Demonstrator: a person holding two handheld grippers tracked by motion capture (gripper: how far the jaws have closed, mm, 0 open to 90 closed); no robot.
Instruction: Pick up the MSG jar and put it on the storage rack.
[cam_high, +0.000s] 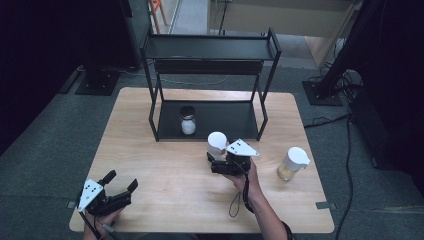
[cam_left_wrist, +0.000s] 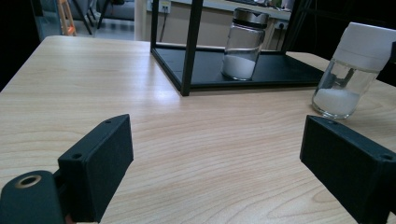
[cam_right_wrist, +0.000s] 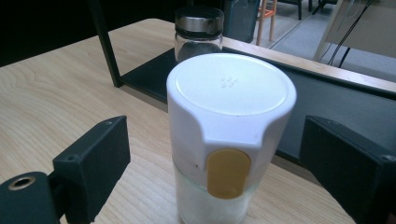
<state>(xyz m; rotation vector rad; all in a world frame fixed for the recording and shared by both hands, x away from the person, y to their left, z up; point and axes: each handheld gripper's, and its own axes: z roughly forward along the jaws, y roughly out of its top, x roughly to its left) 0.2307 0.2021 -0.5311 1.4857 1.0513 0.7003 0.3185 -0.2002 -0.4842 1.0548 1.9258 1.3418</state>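
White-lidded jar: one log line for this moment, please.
right gripper: open, jaws flank white-lidded jar | left gripper: open, idle | rack: holds dark-lidded jar

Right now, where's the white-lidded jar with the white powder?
In the high view the white-lidded jar stands on the table just in front of the black rack, right of centre, between the open right tongs.
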